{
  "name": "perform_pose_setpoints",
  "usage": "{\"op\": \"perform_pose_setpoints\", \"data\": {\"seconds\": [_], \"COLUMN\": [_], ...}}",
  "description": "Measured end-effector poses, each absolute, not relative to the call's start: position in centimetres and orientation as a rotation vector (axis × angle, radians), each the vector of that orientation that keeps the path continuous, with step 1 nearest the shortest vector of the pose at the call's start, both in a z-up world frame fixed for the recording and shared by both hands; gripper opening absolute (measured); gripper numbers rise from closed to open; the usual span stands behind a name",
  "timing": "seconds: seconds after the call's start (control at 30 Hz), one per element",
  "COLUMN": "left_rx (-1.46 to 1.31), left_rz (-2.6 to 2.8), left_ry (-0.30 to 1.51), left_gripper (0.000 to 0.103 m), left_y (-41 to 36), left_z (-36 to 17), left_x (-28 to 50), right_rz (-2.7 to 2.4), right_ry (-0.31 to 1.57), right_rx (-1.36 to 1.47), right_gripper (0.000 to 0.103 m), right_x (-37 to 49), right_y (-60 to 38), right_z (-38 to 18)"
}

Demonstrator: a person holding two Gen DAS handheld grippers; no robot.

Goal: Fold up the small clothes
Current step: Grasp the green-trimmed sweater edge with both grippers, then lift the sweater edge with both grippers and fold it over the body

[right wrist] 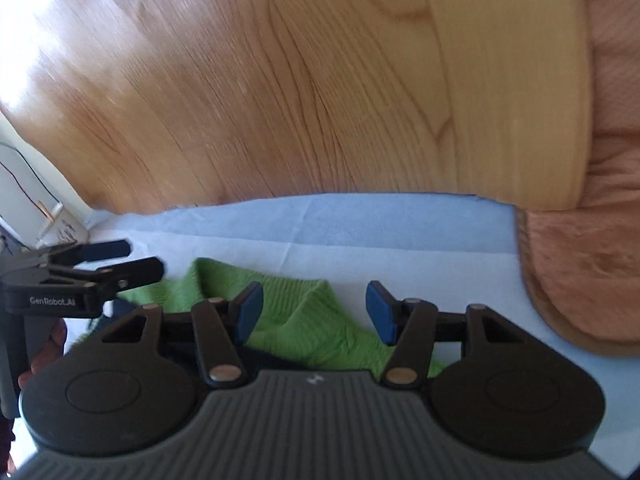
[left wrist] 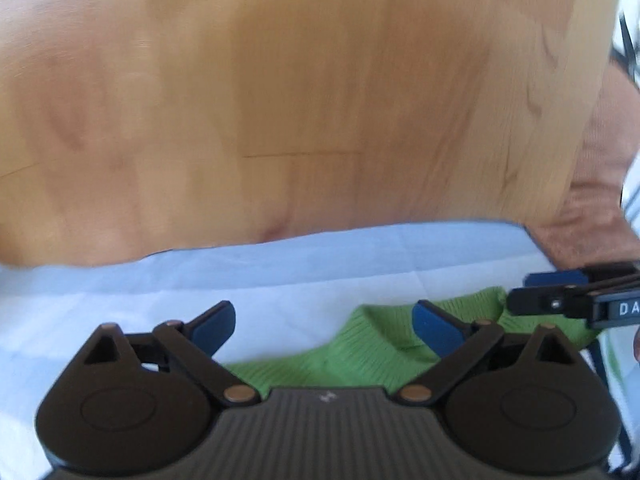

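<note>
Nearest, left gripper [left wrist: 324, 326]: jaws spread wide, nothing clamped, blue pads [left wrist: 434, 330] hanging above the cloth. Right gripper [right wrist: 316, 310]: jaws parted about halfway, empty, poised over the same garment. Each gripper visible in the other's view, just beside its neighbour. Under both, green ribbed knit garment [right wrist: 312, 320], rumpled, lying on a pale blue sheet [right wrist: 340, 228]; a dark piece of fabric [right wrist: 120, 308] peeping out at its left edge in the right wrist view, kind unclear. Beyond the sheet, wooden floor [left wrist: 320, 80]. Off to the right, pinkish quilted cushion [right wrist: 592, 256] beside the sheet's edge.
</note>
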State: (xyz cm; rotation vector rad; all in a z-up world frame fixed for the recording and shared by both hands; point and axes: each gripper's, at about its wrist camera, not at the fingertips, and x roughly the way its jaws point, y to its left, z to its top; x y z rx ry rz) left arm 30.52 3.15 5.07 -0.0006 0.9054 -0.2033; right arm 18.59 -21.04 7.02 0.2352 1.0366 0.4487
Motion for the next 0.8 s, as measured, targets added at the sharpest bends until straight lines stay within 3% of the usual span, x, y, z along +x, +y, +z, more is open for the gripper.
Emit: {"op": "perform_pose_setpoints", "data": {"seconds": [0.03,0.07,0.1,0.13,0.17,0.2,0.27,0.43,0.6,0.8], "left_rx": [0.024,0.031,0.029,0.014,-0.004,0.007,0.031,-0.016,-0.002,-0.044], "left_rz": [-0.197,-0.199,-0.211,-0.233,-0.249,-0.241,-0.235,-0.246,-0.27,-0.32], "left_ry": [0.913,0.928,0.953,0.988,0.994,0.976,0.95,0.812,0.626,0.536], "left_gripper": [0.086,0.069,0.041,0.027,0.018,0.014,0.012,0.011,0.011,0.011], "left_y": [2.5,2.2,1.9,2.0,1.9,1.8,1.6,3.0,3.6,5.5], "left_z": [4.5,4.0,3.5,2.9,2.6,2.6,3.1,8.2,12.8,12.2], "left_x": [30.9,31.3,31.5,31.6,31.4,31.2,30.0,25.0,15.1,2.7], "right_rz": [0.459,0.473,0.488,0.499,0.5,0.495,0.485,0.507,0.573,0.621], "right_ry": [1.05,1.058,1.06,1.059,1.039,1.041,1.031,0.902,0.747,0.686], "right_rx": [0.234,0.237,0.238,0.225,0.178,0.139,0.146,0.124,0.06,0.011], "right_gripper": [0.06,0.06,0.06,0.054,0.028,0.023,0.016,0.015,0.015,0.015], "right_x": [18.9,18.9,18.8,18.8,18.3,18.1,17.2,12.9,3.9,-7.4], "right_y": [-20.9,-20.9,-20.9,-20.8,-20.5,-20.1,-20.3,-20.4,-19.4,-18.7], "right_z": [6.7,6.3,6.0,5.9,6.0,6.1,7.1,13.2,19.6,20.3]}}
